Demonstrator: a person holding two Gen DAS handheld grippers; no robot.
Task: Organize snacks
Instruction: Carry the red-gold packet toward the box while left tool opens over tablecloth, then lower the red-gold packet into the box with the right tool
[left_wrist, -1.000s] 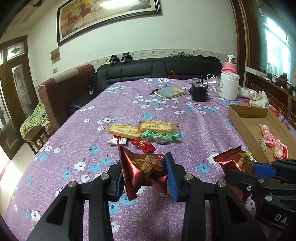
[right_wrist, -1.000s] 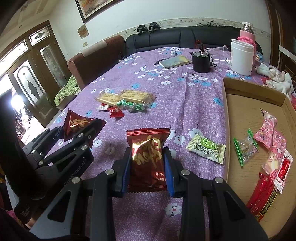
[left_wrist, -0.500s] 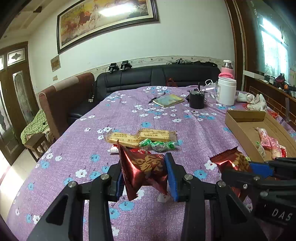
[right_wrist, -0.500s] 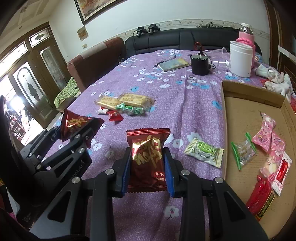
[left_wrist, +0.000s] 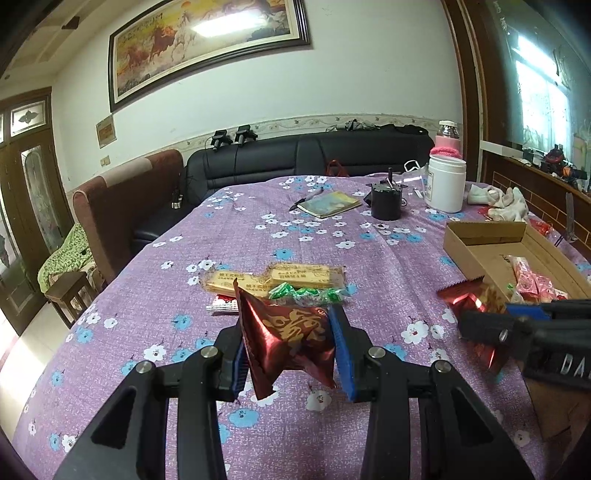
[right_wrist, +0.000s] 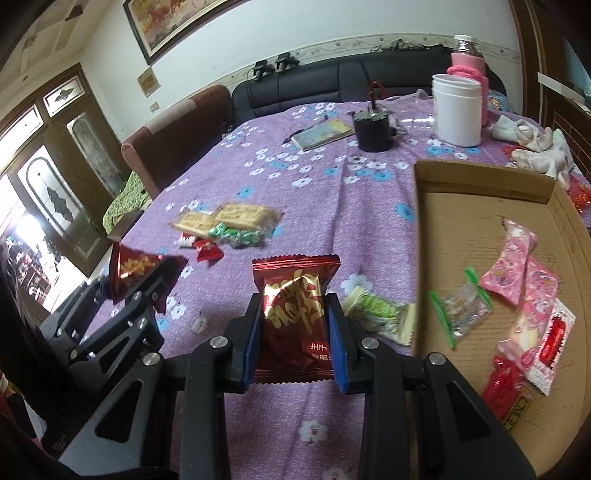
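My left gripper (left_wrist: 290, 341) is shut on a dark red foil snack packet (left_wrist: 286, 341), held above the purple flowered tablecloth (left_wrist: 229, 236). My right gripper (right_wrist: 293, 328) is shut on a second dark red snack packet (right_wrist: 293, 314); it appears at the right of the left wrist view (left_wrist: 476, 306). The left gripper with its packet (right_wrist: 131, 271) shows at the left of the right wrist view. A cardboard tray (right_wrist: 480, 177) lies to the right with pink, red and clear-green wrapped snacks (right_wrist: 517, 273) inside. On the cloth lie two yellow biscuit packs (left_wrist: 291, 277), green candy (left_wrist: 306, 293) and a green-white packet (right_wrist: 380, 314).
At the table's far end stand a white jar (left_wrist: 445, 186), a black cup (left_wrist: 386, 201), a notebook (left_wrist: 328, 203) with a pen, and white cloths (left_wrist: 498, 197). A black sofa (left_wrist: 314, 162) and a brown armchair (left_wrist: 122, 206) border the table.
My right gripper has shifted right toward the cardboard tray with its packet; the tray looms larger. My left gripper stays put, tilted slightly upward.
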